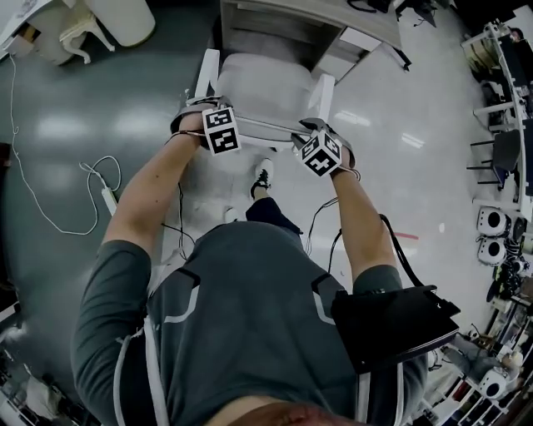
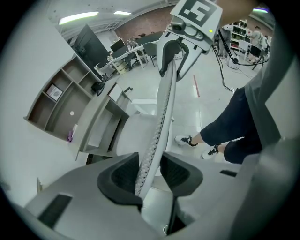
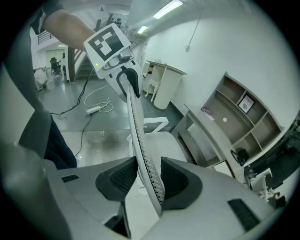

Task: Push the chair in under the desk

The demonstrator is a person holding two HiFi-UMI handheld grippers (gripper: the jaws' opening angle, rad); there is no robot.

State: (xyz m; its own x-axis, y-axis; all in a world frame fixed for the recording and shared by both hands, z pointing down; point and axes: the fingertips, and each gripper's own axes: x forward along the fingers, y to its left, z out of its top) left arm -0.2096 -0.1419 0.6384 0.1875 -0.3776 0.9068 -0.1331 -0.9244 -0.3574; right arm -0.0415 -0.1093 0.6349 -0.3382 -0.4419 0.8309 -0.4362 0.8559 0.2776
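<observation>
A white chair stands before the desk [image 1: 283, 12], its seat [image 1: 266, 83] close against the desk's front. The thin mesh backrest [image 1: 265, 126] runs between both grippers. My left gripper [image 1: 198, 112] straddles the backrest's left end. In the left gripper view the mesh edge [image 2: 164, 108] runs between the pads of the left gripper [image 2: 150, 173], touching one pad with a gap at the other. My right gripper [image 1: 315, 129] straddles the right end. There the backrest [image 3: 136, 126] leans on one pad of the right gripper [image 3: 147, 176], clear of the other.
A power strip with a cable [image 1: 108, 195] lies on the floor at the left. White furniture [image 1: 125, 17] stands at the back left, racks of equipment [image 1: 500, 150] along the right. A person's shoe [image 1: 262, 176] is just behind the chair. Wall shelves [image 3: 253, 117] hang above the desk.
</observation>
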